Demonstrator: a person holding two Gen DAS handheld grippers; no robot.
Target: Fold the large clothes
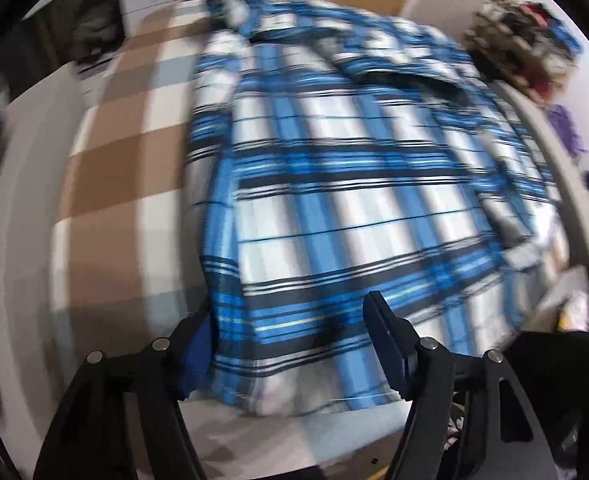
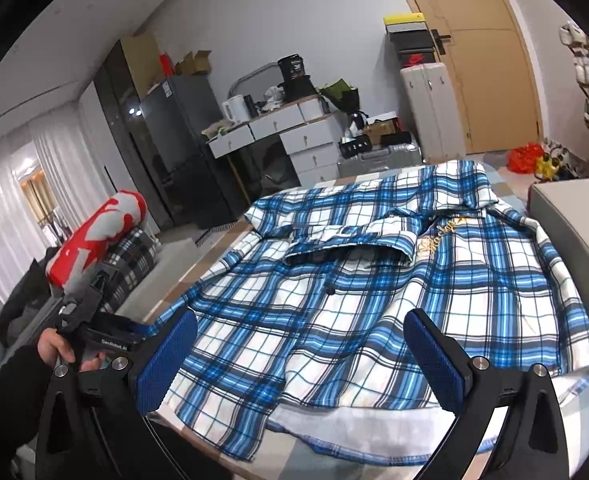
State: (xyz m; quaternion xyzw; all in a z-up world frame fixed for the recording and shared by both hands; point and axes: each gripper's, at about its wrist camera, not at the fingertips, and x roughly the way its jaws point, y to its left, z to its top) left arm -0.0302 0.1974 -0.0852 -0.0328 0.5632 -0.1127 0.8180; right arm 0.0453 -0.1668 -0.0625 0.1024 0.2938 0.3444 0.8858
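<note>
Your plaid shirt (image 2: pixel 374 280) lies spread across the frame's middle on the bed (image 1: pixel 106 168). Your left hand-held gripper (image 1: pixel 290 344) straddles its hem, pads apart; your right hand-held gripper (image 2: pixel 298 354) hovers wide.

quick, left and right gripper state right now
left gripper: open, jaws astride the hem of the plaid shirt, pads not seen pressing it
right gripper: open, holding nothing, above the shirt

Plaid shirt (image 2: pixel 374 280) lies spread on checked bed (image 1: pixel 106 168).
</note>
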